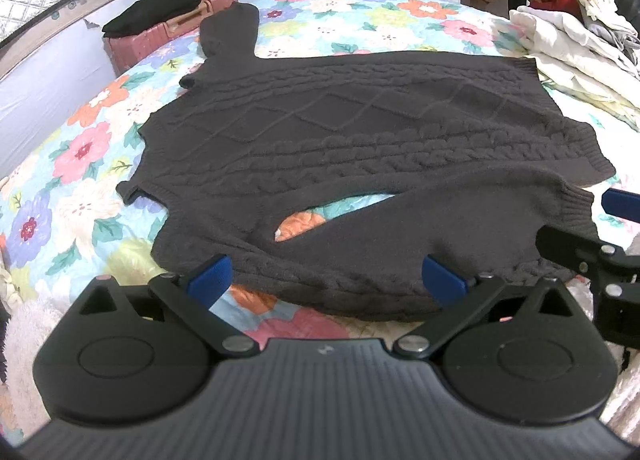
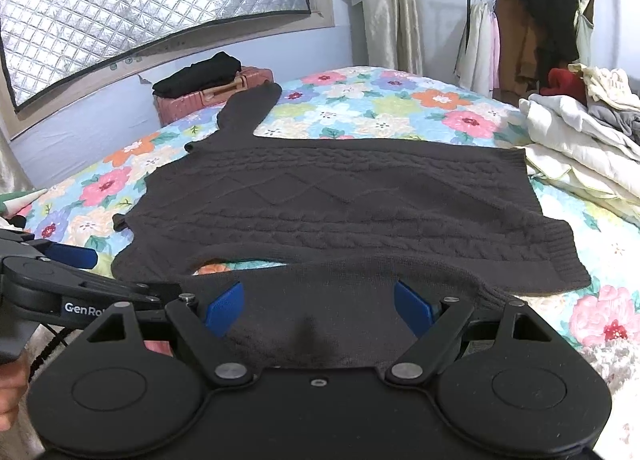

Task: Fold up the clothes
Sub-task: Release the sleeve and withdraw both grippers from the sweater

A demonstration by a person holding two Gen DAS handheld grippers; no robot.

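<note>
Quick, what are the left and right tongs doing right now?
Left tongs: open, over the near sleeve of the dark cable-knit sweater, holding nothing.
Right tongs: open, same sleeve lying between them, not gripped.

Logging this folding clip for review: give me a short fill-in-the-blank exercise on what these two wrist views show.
1. The dark cable-knit sweater lies spread on a bedspread printed with ____.
2. The left gripper and the right gripper both have their jaws ____.
3. Folded black clothing rests on a pink ____.
4. The sweater's far sleeve points toward the ____.

Missing words: flowers; open; suitcase; suitcase
</note>
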